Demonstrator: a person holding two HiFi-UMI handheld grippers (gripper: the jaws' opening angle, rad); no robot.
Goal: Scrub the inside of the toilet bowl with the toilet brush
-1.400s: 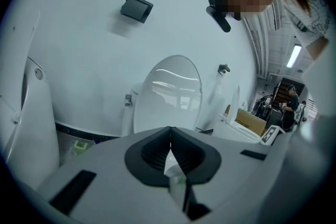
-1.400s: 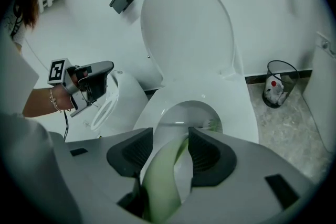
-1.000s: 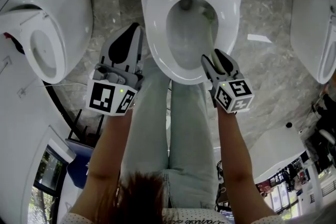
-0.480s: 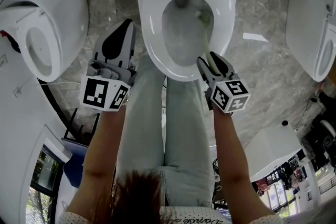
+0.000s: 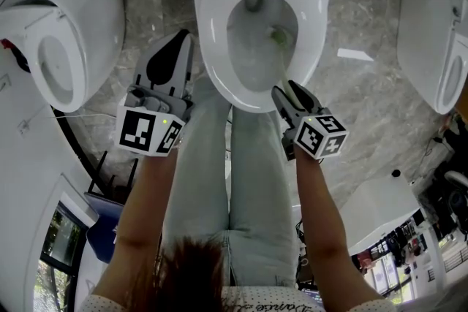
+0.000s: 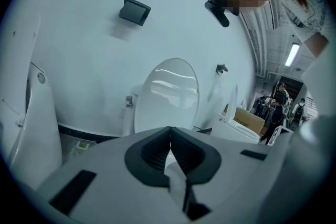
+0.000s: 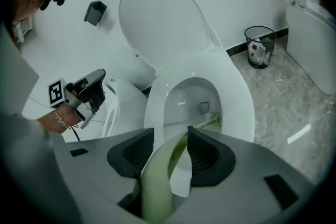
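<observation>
You stand over the toilet bowl [image 5: 214, 47], legs [image 5: 234, 179] in pale jeans planted just short of its near rim, a gripper in each hand. Your right gripper [image 5: 287, 93] hangs over the bowl's near right edge, its jaws closed on the pale green handle of the toilet brush [image 7: 157, 181]. In the right gripper view the handle runs up between the two dark ribbed pads [image 7: 207, 152] and curves on into the bowl. The brush's green head [image 5: 280, 35] sits inside the bowl against the right-hand inner wall, to the right of the drain opening [image 5: 254, 4] and below the seat [image 5: 316, 25]. The lid [image 7: 163, 23] stands raised against the white wall at the far side.

Your left gripper [image 5: 181, 40] is held outside the bowl, just left of the seat's near left curve, pointing toward the far side. The left gripper view shows its jaws brought together, tips touching, with nothing between them.

A second toilet [image 5: 66, 33] stands on the left, well apart from the one you are working in. Part of another white fixture [image 5: 439, 47] shows at the right edge. A wire waste bin [image 7: 260, 47] with litter in it sits on the grey marbled floor [image 5: 365, 106] to the far right, near the wall.
</observation>
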